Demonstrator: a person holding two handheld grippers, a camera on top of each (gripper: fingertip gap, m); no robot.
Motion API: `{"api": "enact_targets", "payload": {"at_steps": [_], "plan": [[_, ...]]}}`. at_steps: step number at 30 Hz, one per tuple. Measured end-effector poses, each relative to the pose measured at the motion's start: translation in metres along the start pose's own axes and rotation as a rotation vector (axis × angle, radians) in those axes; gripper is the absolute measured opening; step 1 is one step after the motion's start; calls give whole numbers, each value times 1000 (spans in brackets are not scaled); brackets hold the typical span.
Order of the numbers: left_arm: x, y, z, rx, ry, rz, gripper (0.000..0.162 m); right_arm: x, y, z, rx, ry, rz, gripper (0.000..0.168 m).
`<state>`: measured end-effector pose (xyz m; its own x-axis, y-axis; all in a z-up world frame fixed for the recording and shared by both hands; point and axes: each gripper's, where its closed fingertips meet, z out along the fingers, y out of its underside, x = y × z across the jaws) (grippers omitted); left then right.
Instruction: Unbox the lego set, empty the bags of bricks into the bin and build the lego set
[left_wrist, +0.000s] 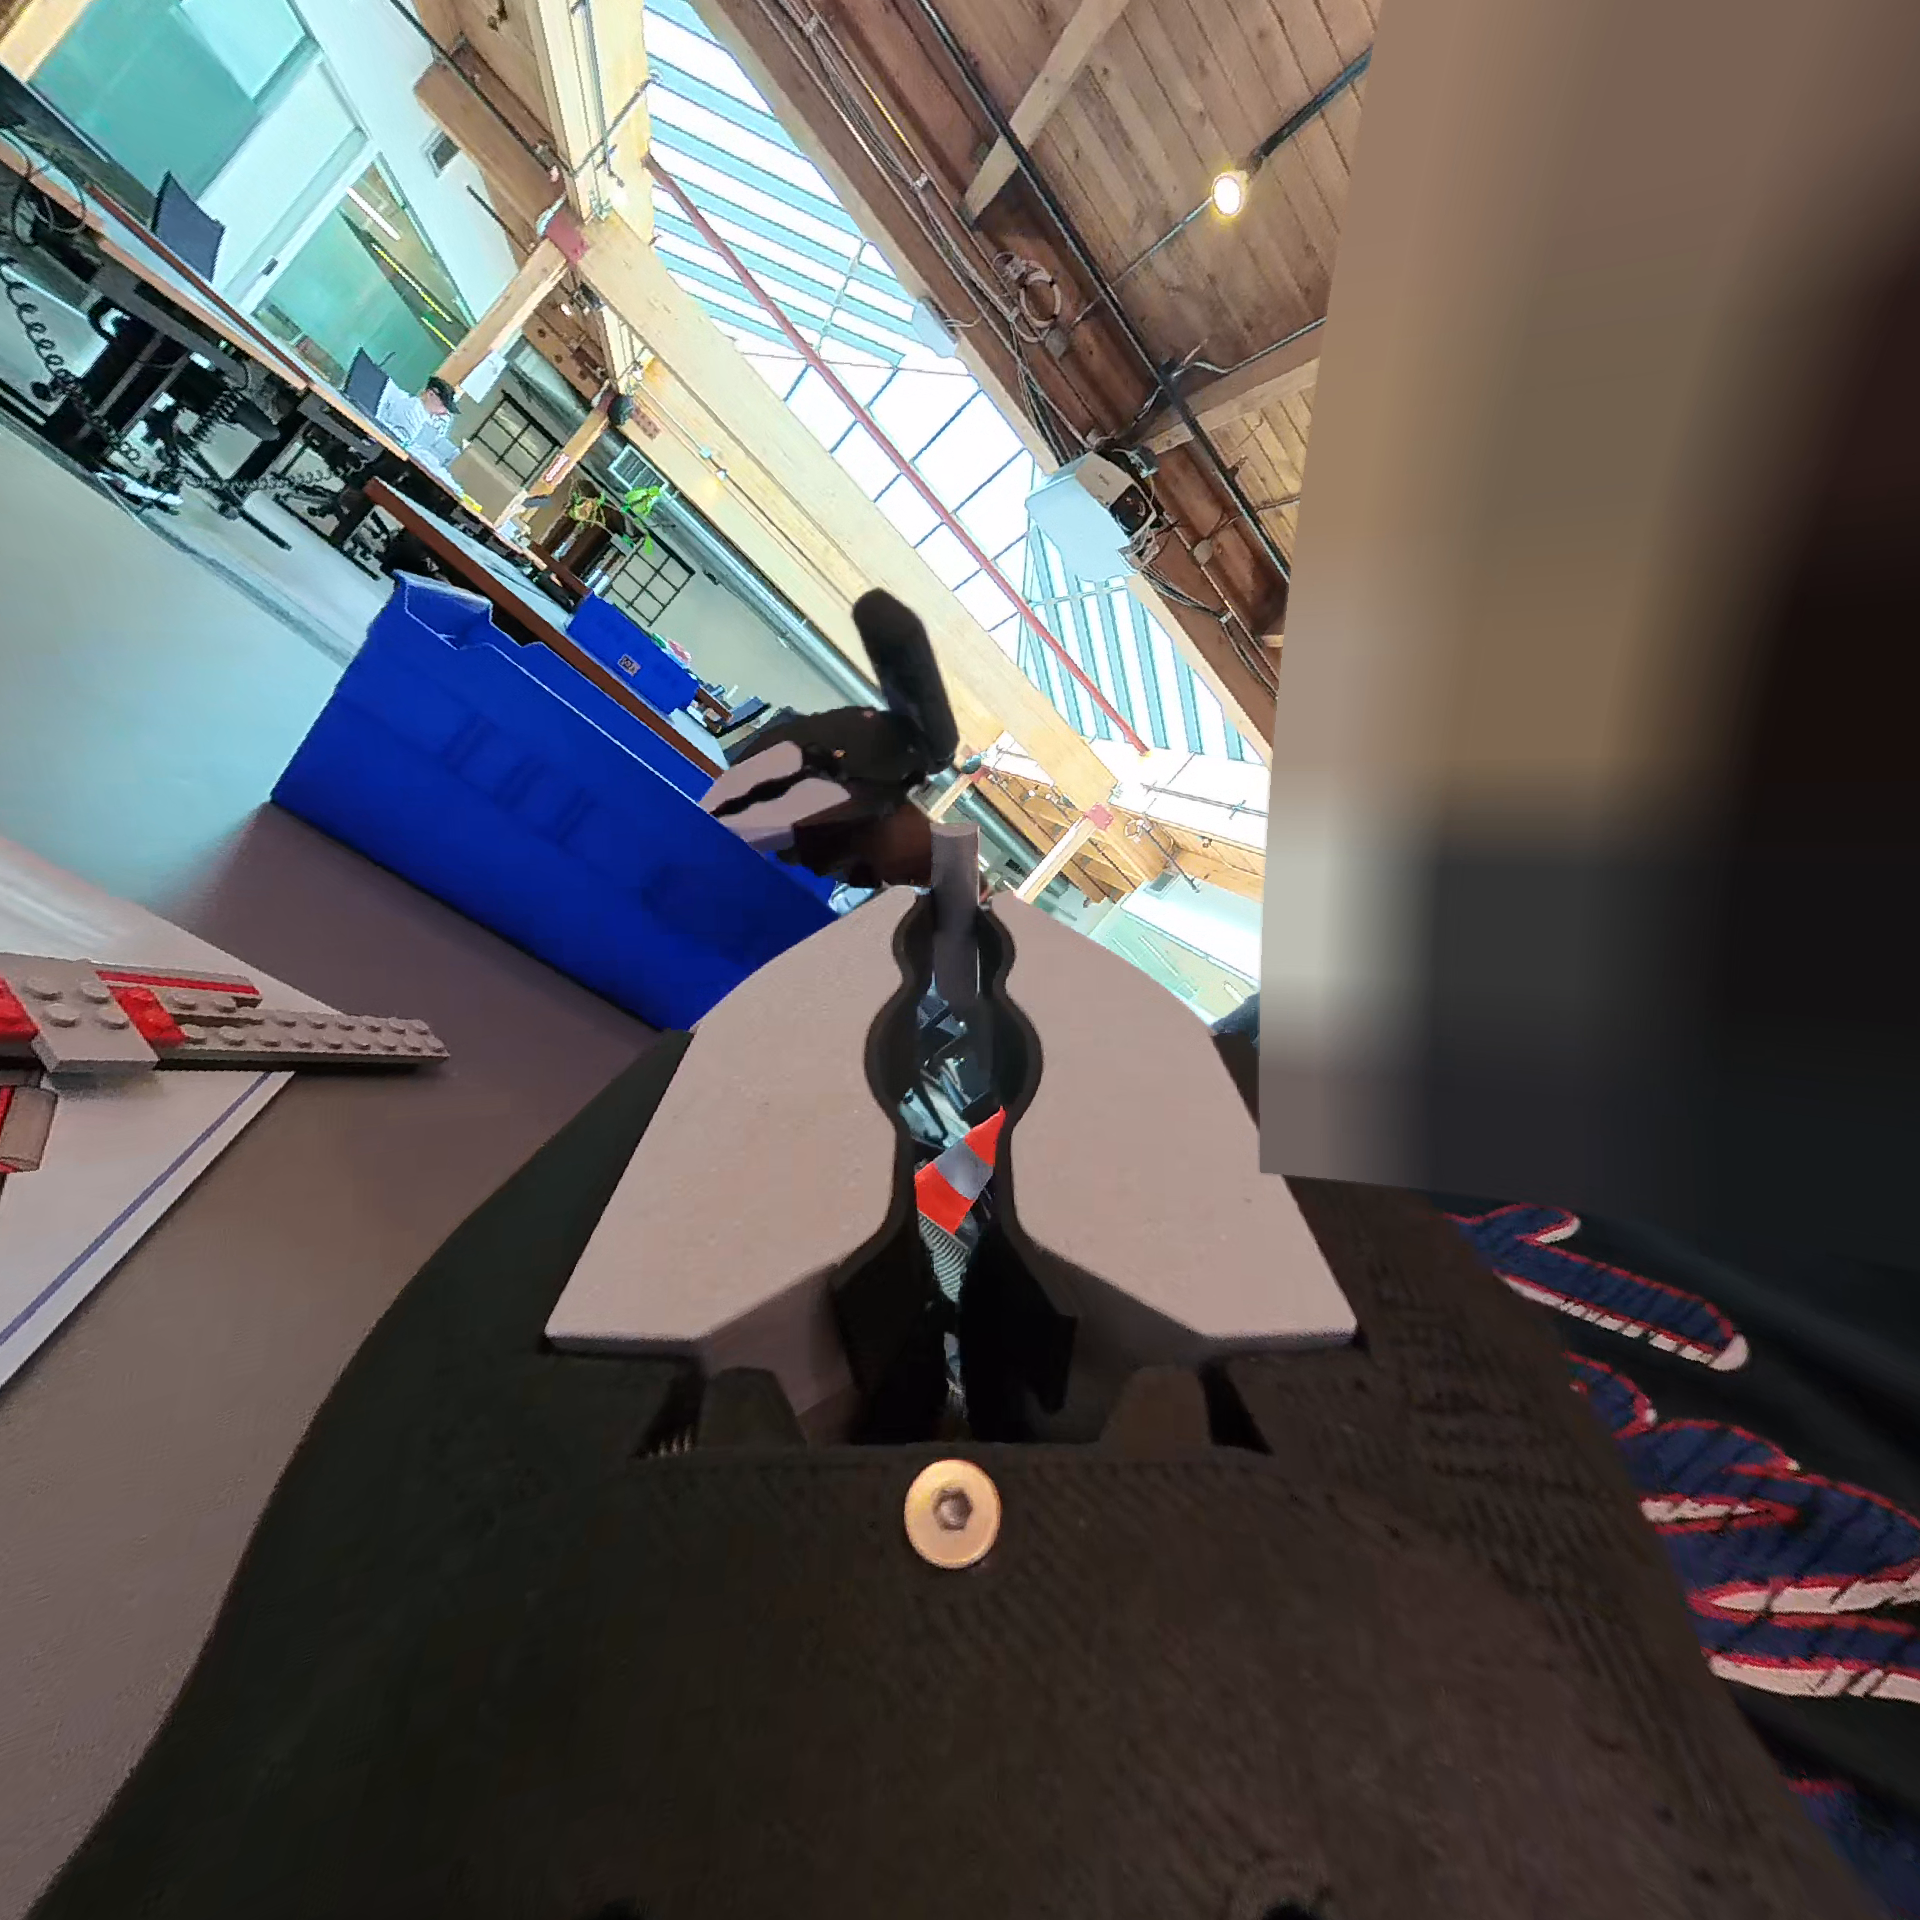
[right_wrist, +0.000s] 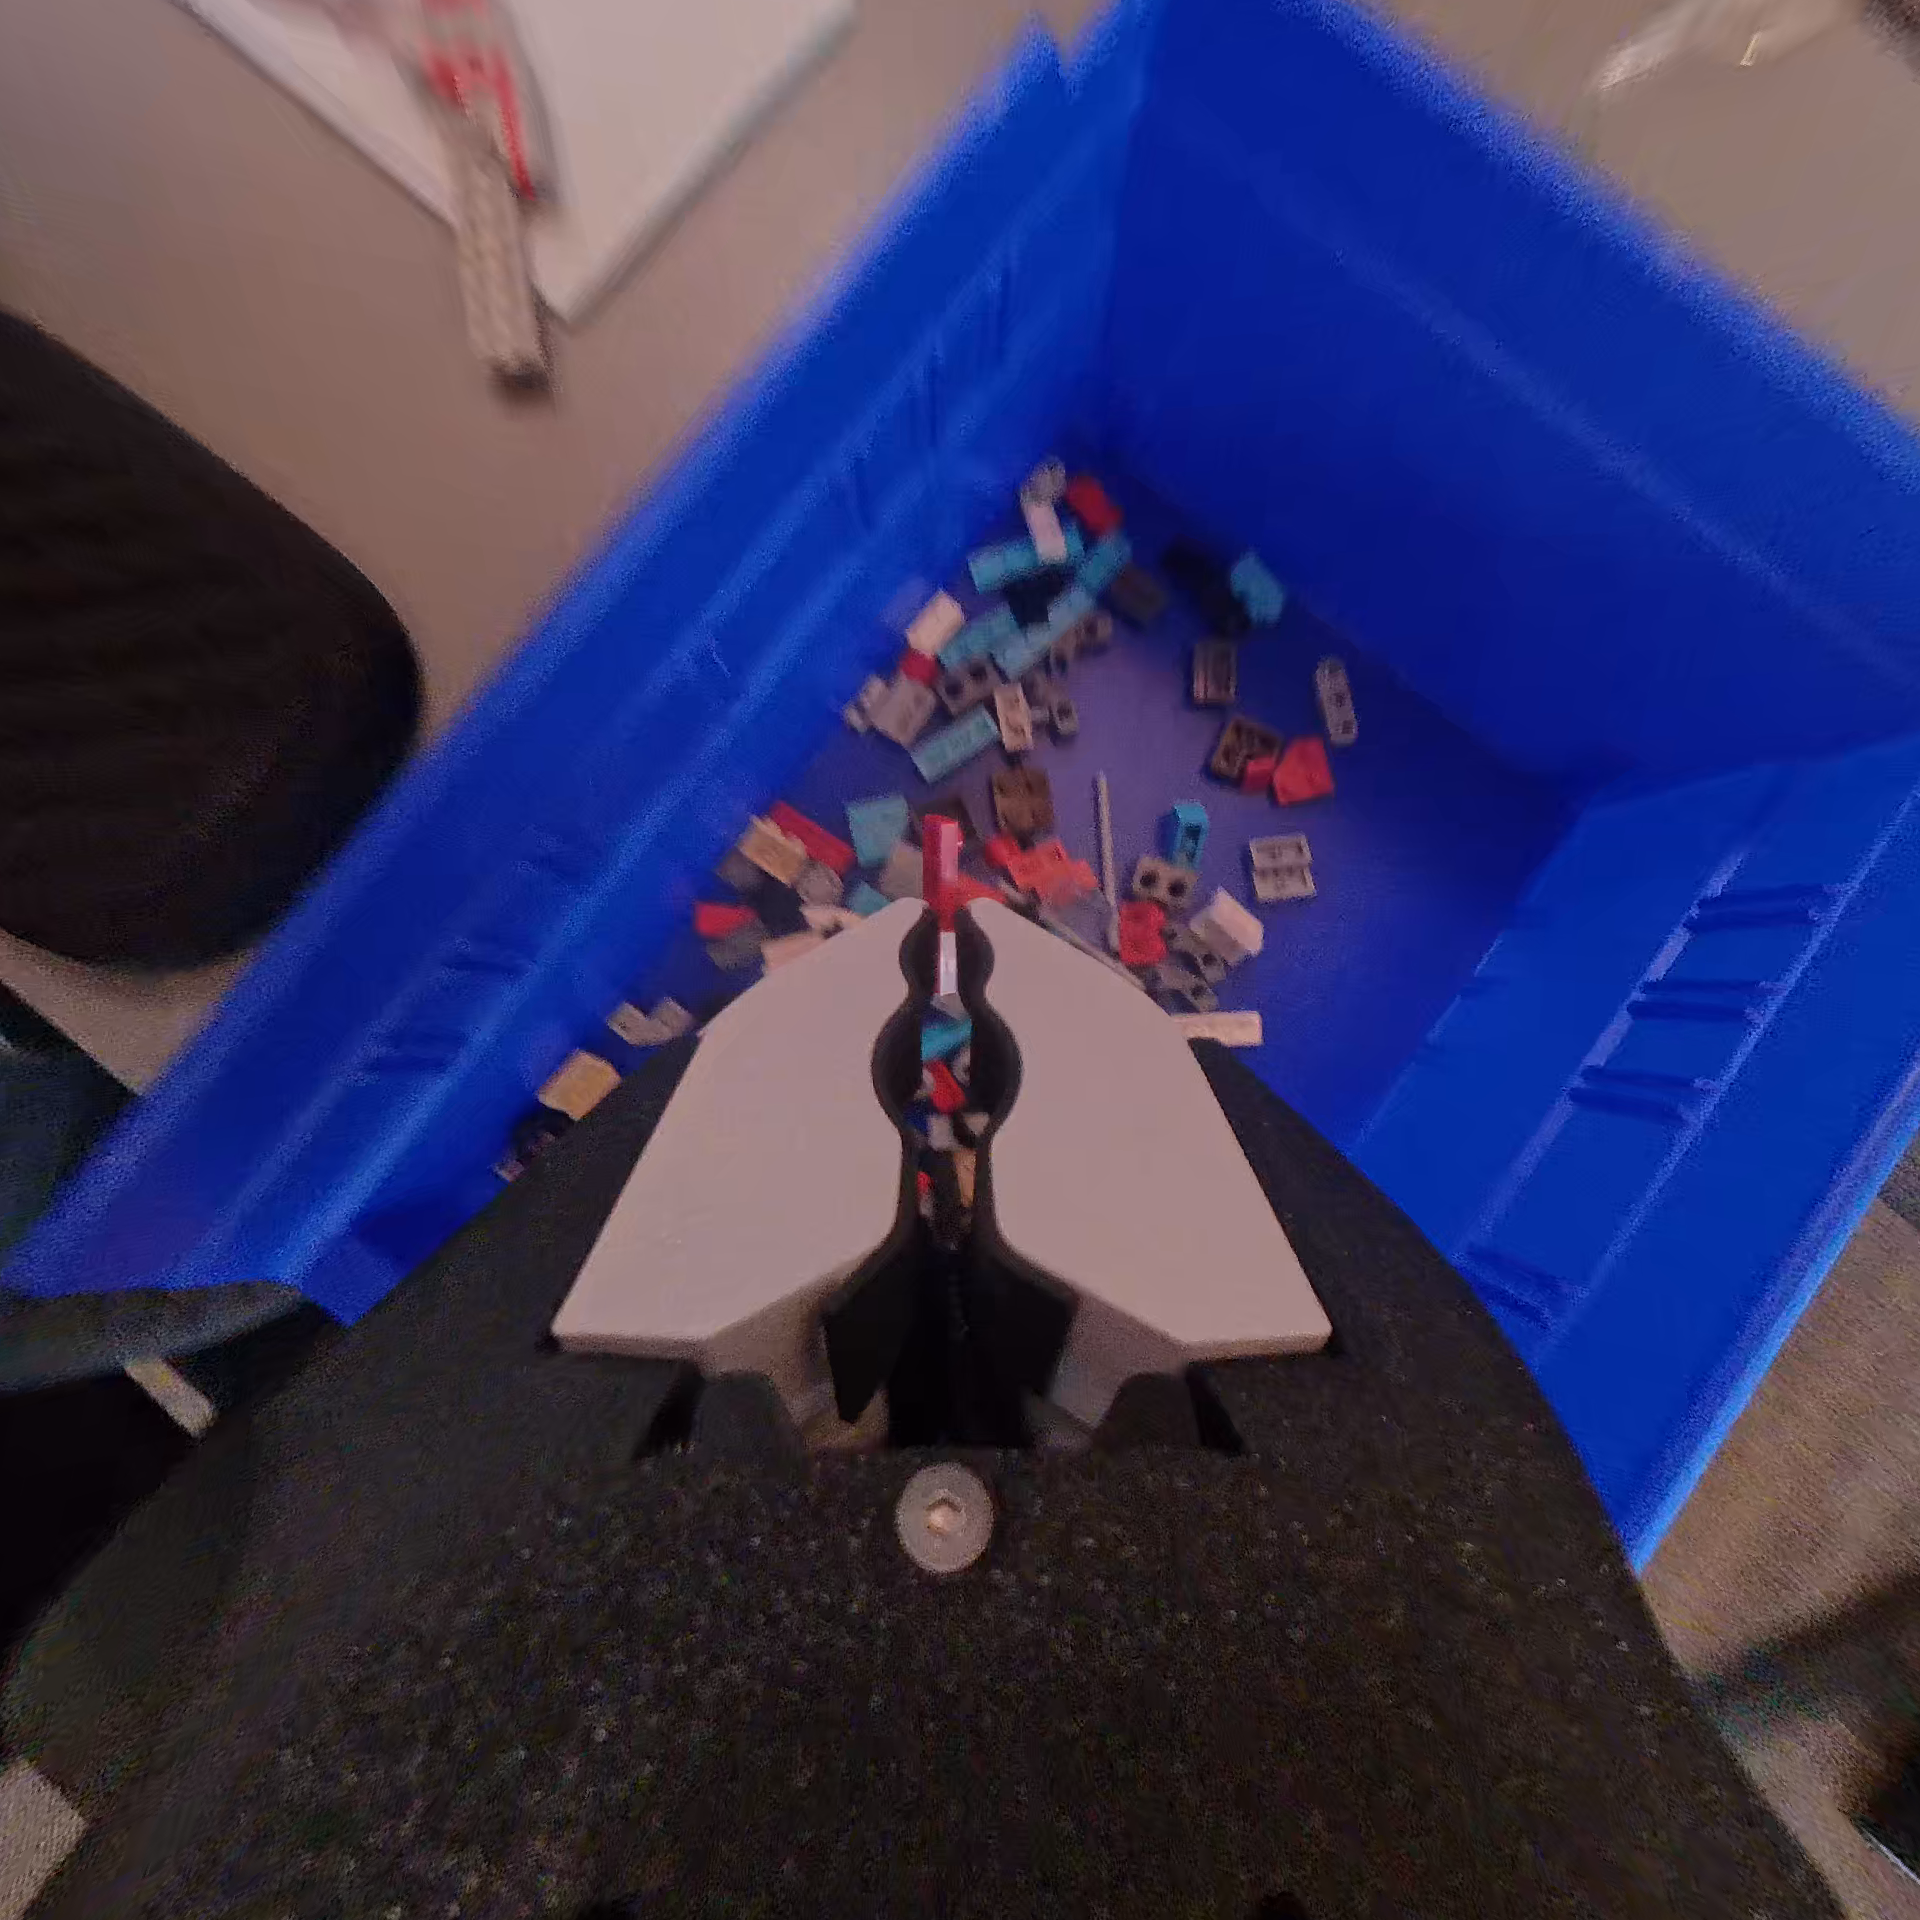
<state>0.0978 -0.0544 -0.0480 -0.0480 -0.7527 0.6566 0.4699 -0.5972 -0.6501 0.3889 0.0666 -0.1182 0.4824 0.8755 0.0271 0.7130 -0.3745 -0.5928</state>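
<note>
My left claw (left_wrist: 951, 914) is clenched on a slim grey piece (left_wrist: 954, 914) that sticks up past its tips, raised off the table (left_wrist: 436, 1164). My right claw (right_wrist: 945, 914) grips a thin red piece (right_wrist: 940, 868) edge-on, above the loose bricks (right_wrist: 1039, 727) in the blue bin (right_wrist: 1455, 436). The grey and red build (left_wrist: 156, 1023) lies on a white sheet (left_wrist: 114, 1195), far left.

I see a big blue plastic bin (right_wrist: 1403, 343). Inside it lie small loose toy bricks (right_wrist: 1039, 727) in red, light blue, grey, tan and black. My right gripper (right_wrist: 948, 914) has pale grey fingers on a black body and pinches a thin red and white piece (right_wrist: 941, 873). My left gripper (left_wrist: 951, 914) pinches a plain grey piece (left_wrist: 954, 914). The flat built strip of plates (left_wrist: 208, 1029) is grey with red.
</note>
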Motion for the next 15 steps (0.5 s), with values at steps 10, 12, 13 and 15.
{"api": "enact_targets", "payload": {"at_steps": [10,12,13,15], "plan": [[11,0,-3,2,-16,63,8,-95,-81,-51,483,-304,138,3],[11,0,-8,-3,-52,97,8,-130,-94,-40,437,-291,52,3],[9,0,-11,-10,-77,114,8,-148,-96,-26,375,-262,-12,3],[4,2,-18,-28,-121,137,8,-173,-85,12,181,-167,-141,3]]}}
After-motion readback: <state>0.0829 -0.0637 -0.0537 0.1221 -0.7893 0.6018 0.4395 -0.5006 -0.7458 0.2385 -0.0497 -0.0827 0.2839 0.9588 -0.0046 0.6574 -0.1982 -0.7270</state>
